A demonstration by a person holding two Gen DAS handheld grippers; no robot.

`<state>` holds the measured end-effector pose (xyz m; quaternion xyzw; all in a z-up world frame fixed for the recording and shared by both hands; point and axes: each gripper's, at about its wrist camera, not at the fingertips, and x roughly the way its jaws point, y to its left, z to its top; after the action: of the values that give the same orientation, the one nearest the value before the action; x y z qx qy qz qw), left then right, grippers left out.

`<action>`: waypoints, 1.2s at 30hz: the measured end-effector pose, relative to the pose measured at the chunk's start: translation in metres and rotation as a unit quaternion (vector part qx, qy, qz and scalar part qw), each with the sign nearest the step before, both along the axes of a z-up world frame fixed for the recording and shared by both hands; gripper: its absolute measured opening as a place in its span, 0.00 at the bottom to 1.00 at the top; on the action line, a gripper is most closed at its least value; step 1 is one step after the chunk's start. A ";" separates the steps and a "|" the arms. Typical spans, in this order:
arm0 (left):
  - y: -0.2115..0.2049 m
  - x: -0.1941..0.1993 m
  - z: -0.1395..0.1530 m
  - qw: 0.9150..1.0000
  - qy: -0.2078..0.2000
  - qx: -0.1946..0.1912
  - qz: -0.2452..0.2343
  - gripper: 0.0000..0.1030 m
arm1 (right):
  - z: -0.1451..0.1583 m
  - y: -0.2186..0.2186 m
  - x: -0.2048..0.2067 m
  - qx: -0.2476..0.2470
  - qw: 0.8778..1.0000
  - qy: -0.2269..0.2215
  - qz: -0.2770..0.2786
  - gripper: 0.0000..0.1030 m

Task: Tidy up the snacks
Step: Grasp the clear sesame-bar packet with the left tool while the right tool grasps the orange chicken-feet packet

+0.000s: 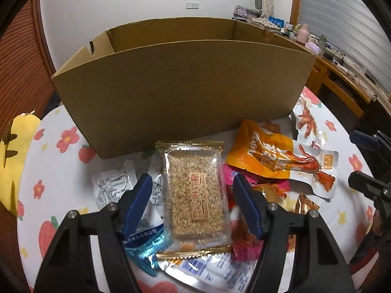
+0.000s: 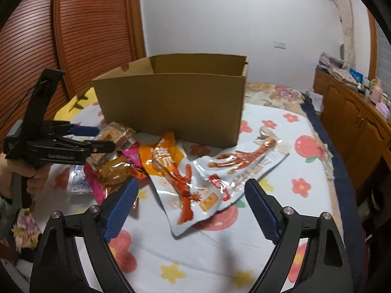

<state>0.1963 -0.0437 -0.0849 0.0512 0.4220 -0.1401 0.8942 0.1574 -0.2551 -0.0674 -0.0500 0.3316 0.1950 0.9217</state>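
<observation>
An open cardboard box (image 1: 180,90) stands on a flowered cloth; it also shows in the right wrist view (image 2: 176,107). A pile of snack packets lies in front of it. My left gripper (image 1: 193,190) is open, its blue pads either side of a clear sesame bar packet (image 1: 195,195) lying on the pile, without squeezing it. It shows from the side in the right wrist view (image 2: 97,136), over the sesame bar (image 2: 114,134). My right gripper (image 2: 193,193) is open and empty, just in front of a chicken-feet packet (image 2: 188,190). An orange packet (image 1: 254,151) lies beside it.
White sachets (image 1: 114,185) and a blue wrapper (image 1: 146,246) lie under the left gripper. A second chicken-feet packet (image 2: 249,161) lies to the right of the pile. A wooden sideboard (image 2: 354,122) with clutter stands to the right. A slatted wooden door (image 2: 48,48) is at the left.
</observation>
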 end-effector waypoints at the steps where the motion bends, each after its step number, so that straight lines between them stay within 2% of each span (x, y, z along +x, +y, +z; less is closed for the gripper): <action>1: 0.000 0.001 -0.001 1.000 0.000 0.000 0.000 0.64 | -0.001 0.004 0.003 -0.003 1.000 0.003 0.008 0.85; 3: -0.001 0.001 -0.002 1.000 0.003 0.002 -0.002 0.52 | -0.001 0.009 0.007 -0.006 1.000 0.008 0.020 0.84; 5: 0.000 0.002 -0.004 1.000 0.008 0.003 -0.003 0.46 | -0.001 0.014 0.012 -0.011 0.999 0.014 0.030 0.84; 9: 0.005 -0.002 -0.001 1.000 -0.006 -0.009 -0.003 0.41 | -0.001 0.021 0.021 -0.016 0.998 0.023 0.053 0.84; 13: 0.013 -0.007 0.004 0.999 -0.015 -0.032 -0.005 0.41 | -0.008 0.024 0.035 -0.019 0.996 0.048 0.075 0.77; 15: 0.018 -0.010 0.007 0.999 -0.020 -0.045 -0.002 0.41 | -0.014 0.024 0.042 -0.024 0.994 0.061 0.085 0.68; 21: 0.027 -0.016 0.016 0.998 -0.038 -0.057 0.005 0.41 | -0.025 0.035 0.058 -0.047 0.989 0.077 0.114 0.62; 31: 0.030 -0.025 0.024 0.996 -0.054 -0.069 0.007 0.41 | -0.036 0.053 0.072 -0.080 0.981 0.099 0.144 0.66; 36: 0.031 -0.026 0.023 0.996 -0.054 -0.071 0.007 0.41 | -0.047 0.065 0.077 -0.116 0.976 0.105 0.154 0.67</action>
<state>0.1703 -0.0123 -0.0618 -0.0082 0.3625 -0.1604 0.9180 0.2345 -0.1903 -0.1144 -0.1866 0.4351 0.2984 0.8288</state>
